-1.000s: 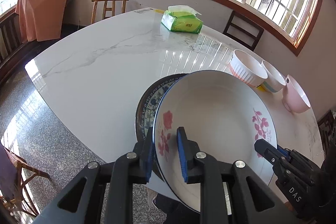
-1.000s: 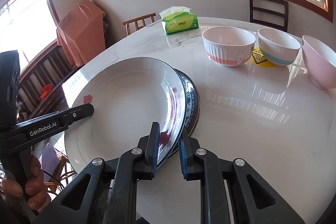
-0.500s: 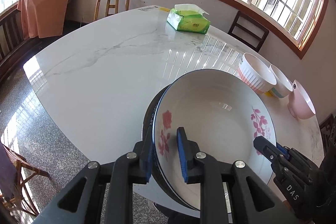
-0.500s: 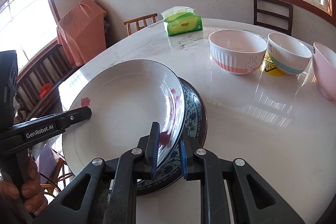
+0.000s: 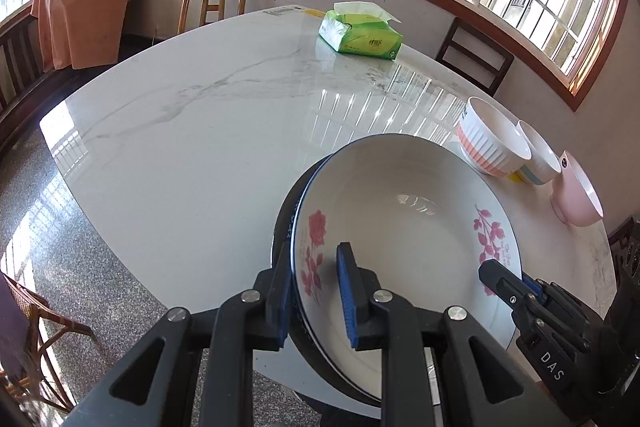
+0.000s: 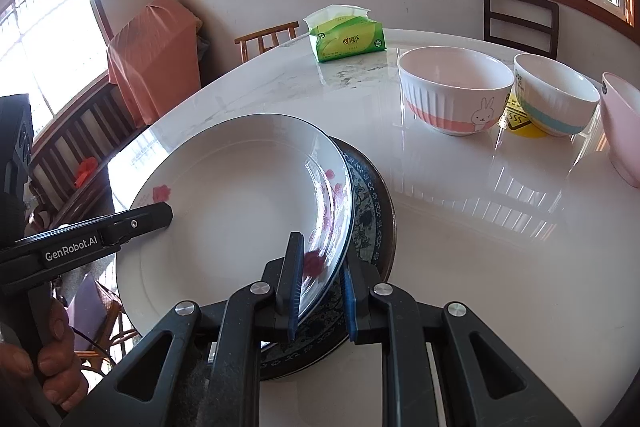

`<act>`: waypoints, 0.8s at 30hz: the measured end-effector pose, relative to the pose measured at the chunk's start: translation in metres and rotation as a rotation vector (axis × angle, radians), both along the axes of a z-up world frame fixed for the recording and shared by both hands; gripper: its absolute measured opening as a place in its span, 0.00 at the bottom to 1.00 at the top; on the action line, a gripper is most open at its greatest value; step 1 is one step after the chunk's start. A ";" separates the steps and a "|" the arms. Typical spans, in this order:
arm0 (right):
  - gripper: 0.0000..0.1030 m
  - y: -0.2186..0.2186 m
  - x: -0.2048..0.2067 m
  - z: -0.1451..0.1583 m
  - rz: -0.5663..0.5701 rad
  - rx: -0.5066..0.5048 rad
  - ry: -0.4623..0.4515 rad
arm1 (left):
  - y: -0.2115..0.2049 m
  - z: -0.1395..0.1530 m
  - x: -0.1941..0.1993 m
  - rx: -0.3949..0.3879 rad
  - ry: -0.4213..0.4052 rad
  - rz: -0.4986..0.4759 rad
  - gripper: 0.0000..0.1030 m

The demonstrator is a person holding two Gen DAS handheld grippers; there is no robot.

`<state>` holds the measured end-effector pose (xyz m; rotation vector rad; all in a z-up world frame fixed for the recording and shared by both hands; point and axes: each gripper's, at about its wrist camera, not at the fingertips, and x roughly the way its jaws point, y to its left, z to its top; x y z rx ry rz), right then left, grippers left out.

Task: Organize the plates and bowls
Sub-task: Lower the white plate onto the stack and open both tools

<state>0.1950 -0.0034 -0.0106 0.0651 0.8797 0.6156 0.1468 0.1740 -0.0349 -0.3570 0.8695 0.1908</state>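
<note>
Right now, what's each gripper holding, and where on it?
Both straddle the white rose plate at its rim, on opposite sides: left gripper on one edge, right gripper on the other. Neither pair of jaws looks fully closed. It sits over the blue-patterned plate.

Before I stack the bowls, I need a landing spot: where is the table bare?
The marble table is bare between the tissue pack and the rose plate, out to its far edge. It is crowded along the window side: rabbit bowl, blue-striped bowl, pink bowl.
</note>
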 end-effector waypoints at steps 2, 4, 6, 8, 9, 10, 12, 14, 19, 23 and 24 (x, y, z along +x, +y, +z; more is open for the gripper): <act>0.16 -0.001 0.000 -0.001 -0.002 0.002 0.002 | 0.000 0.000 0.000 0.000 -0.002 -0.001 0.20; 0.16 0.000 0.000 -0.001 -0.001 0.001 -0.002 | 0.000 0.000 0.000 -0.001 -0.003 -0.001 0.20; 0.16 -0.001 0.000 -0.002 -0.001 0.003 -0.003 | 0.001 0.000 0.000 -0.003 -0.005 -0.001 0.20; 0.17 -0.001 0.000 -0.002 -0.001 0.003 -0.006 | 0.001 -0.001 0.000 -0.004 -0.005 -0.001 0.20; 0.17 -0.001 0.000 -0.003 -0.001 0.004 -0.007 | 0.001 -0.001 0.000 -0.006 -0.007 -0.001 0.20; 0.17 -0.001 0.000 -0.003 -0.001 0.006 -0.007 | 0.001 -0.001 0.000 -0.006 -0.007 -0.001 0.20; 0.17 -0.002 0.000 -0.003 -0.001 0.010 -0.009 | 0.001 -0.001 -0.001 -0.007 -0.008 -0.001 0.20; 0.18 -0.002 -0.001 -0.004 0.000 0.010 -0.014 | 0.001 -0.001 -0.002 -0.008 -0.010 0.001 0.20; 0.22 0.002 -0.004 -0.003 0.010 -0.012 -0.049 | 0.000 -0.002 -0.004 -0.007 -0.017 0.002 0.20; 0.24 0.003 -0.008 -0.002 0.005 -0.040 -0.097 | 0.000 -0.001 -0.005 -0.002 -0.022 0.005 0.20; 0.24 0.003 -0.009 -0.002 0.005 -0.047 -0.114 | 0.000 0.000 -0.006 0.011 -0.025 0.009 0.20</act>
